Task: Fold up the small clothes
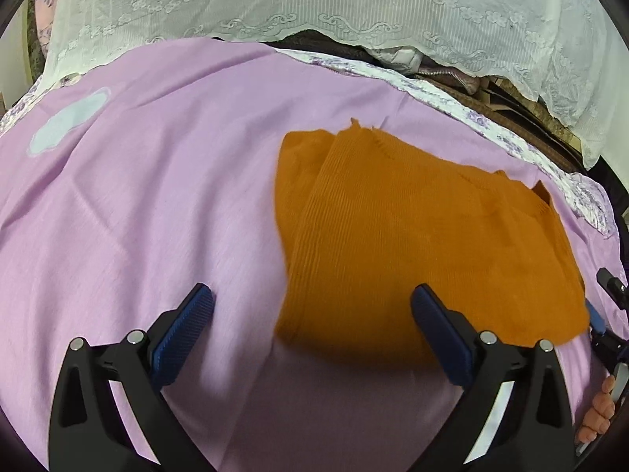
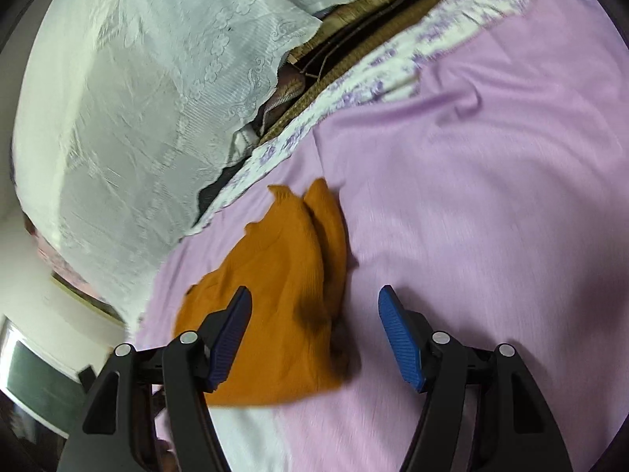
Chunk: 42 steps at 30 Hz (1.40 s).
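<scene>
Left gripper (image 1: 312, 306) spread, empty; right gripper (image 2: 314, 306) likewise. Orange knit garment (image 1: 412, 244) part-folded on lilac sheet (image 1: 157, 196). Next: pinch near edge, fold again.

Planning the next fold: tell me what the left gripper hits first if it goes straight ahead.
Probably the orange ribbed garment: its near edge lies between the open fingers of the left gripper, on the purple sheet. Depth is unclear.

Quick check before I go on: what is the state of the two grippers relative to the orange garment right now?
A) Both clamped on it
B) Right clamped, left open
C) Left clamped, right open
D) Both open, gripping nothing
D: the left gripper and the right gripper both have their fingers spread wide, and the orange ribbed knit garment lies loose on the lilac bedsheet.
</scene>
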Each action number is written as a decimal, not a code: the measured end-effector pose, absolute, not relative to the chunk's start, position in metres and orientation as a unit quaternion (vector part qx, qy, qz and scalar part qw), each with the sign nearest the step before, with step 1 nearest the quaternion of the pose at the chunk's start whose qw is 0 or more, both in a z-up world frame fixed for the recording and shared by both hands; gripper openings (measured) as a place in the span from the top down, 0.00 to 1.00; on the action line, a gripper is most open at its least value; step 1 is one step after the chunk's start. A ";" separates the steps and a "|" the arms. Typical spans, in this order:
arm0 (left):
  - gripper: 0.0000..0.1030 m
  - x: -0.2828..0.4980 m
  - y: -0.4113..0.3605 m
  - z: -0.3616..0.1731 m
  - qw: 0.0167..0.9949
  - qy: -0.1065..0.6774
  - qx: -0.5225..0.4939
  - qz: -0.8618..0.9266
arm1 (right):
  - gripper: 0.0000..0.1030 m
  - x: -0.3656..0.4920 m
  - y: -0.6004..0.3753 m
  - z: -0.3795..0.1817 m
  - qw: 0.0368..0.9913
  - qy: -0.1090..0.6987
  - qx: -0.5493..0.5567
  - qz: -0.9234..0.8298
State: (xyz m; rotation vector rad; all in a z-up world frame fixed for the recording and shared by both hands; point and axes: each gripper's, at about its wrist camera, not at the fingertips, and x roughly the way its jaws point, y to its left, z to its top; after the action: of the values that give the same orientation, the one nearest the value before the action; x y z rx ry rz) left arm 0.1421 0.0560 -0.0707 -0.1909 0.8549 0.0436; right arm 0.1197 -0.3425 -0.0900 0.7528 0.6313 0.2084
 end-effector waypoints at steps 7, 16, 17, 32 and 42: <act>0.04 0.112 0.053 -0.070 0.905 0.417 -0.082 0.028 | 0.35 0.086 -0.339 -0.104 0.831 0.328 0.421 0.156; 0.04 0.112 0.048 -0.073 0.903 0.422 -0.068 0.033 | 0.36 0.119 -0.327 -0.104 0.813 0.375 0.426 0.131; 0.04 0.112 0.048 -0.073 0.903 0.423 -0.067 0.034 | 0.42 0.126 -0.325 -0.103 0.816 0.378 0.419 0.129; 0.04 0.165 -0.016 -0.018 0.921 0.387 -0.040 0.033 | 0.76 0.158 -0.323 -0.111 0.841 0.350 0.389 0.138; 0.04 0.196 -0.038 -0.074 0.905 0.422 -0.010 0.045 | 0.70 0.163 -0.320 -0.110 0.850 0.349 0.370 0.136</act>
State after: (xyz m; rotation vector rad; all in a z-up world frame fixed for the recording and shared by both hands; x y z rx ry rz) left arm 0.1959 -0.0381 -0.0737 -0.0211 0.8715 0.0939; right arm 0.1630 -0.3195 -0.1098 0.7784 0.7354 0.2870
